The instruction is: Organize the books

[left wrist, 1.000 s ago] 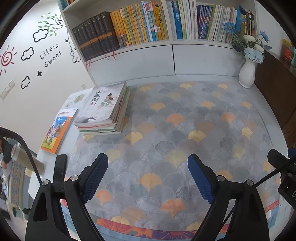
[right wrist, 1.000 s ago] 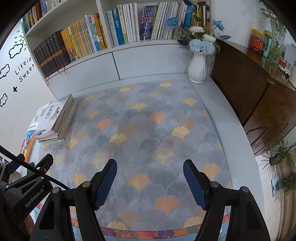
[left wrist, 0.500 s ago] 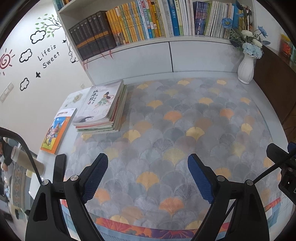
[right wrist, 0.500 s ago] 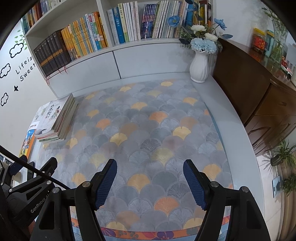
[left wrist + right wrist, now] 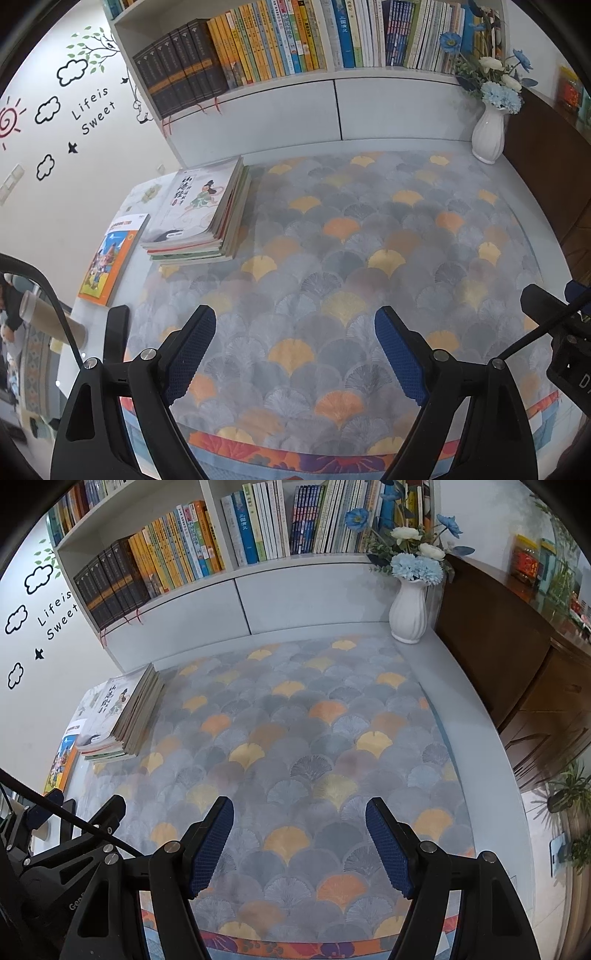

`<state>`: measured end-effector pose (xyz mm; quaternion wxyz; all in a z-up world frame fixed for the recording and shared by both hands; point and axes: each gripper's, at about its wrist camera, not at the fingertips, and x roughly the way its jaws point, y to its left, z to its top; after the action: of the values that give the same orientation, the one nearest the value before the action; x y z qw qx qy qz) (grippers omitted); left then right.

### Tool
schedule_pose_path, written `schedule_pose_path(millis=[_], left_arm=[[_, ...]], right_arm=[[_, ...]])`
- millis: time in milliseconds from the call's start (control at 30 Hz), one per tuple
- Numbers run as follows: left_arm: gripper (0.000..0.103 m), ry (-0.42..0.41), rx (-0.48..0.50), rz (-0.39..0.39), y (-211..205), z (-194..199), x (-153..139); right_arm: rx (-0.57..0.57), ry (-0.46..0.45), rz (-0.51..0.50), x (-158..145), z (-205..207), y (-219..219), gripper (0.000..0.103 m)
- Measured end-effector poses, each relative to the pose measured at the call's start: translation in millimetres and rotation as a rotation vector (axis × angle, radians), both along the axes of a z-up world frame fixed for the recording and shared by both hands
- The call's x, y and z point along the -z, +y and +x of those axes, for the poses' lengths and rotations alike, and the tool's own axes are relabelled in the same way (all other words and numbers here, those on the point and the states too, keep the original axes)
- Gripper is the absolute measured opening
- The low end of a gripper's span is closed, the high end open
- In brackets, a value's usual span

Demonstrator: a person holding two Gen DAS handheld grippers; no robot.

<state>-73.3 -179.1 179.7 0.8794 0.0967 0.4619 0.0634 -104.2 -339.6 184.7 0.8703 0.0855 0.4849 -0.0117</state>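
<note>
A stack of thin books lies flat at the left of the patterned mat, a white cover with a drawn figure on top. A single orange picture book lies left of the stack, off the mat. My left gripper hangs open over the near part of the mat, nothing between its blue pads. My right gripper is open too, over the mat's near middle, with the left tool's black frame at its lower left. Both are well short of the books.
A white bookshelf full of upright books runs along the back. A white vase of blue flowers stands at the back right corner beside a dark wooden cabinet. The fan-patterned mat covers most of the table.
The left wrist view has shifted slightly, so the shelf and book stack sit a little lower in frame. The books and both grippers' openings are unchanged.
</note>
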Motion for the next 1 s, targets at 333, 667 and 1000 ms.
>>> schedule_pose_path(millis=[333, 667, 1000], left_arm=[[0.087, 0.039, -0.037, 0.009, 15, -2, 4], [0.087, 0.044, -0.069, -0.018, 60, 3, 1], [0.087, 0.031, -0.007, -0.013, 86, 20, -4]], right_arm=[[-0.02, 0.006, 0.03, 2, 6, 8, 0.072], [-0.056, 0.002, 0.025, 3, 19, 50, 0.072], [-0.01, -0.028, -0.015, -12, 18, 87, 0.072]])
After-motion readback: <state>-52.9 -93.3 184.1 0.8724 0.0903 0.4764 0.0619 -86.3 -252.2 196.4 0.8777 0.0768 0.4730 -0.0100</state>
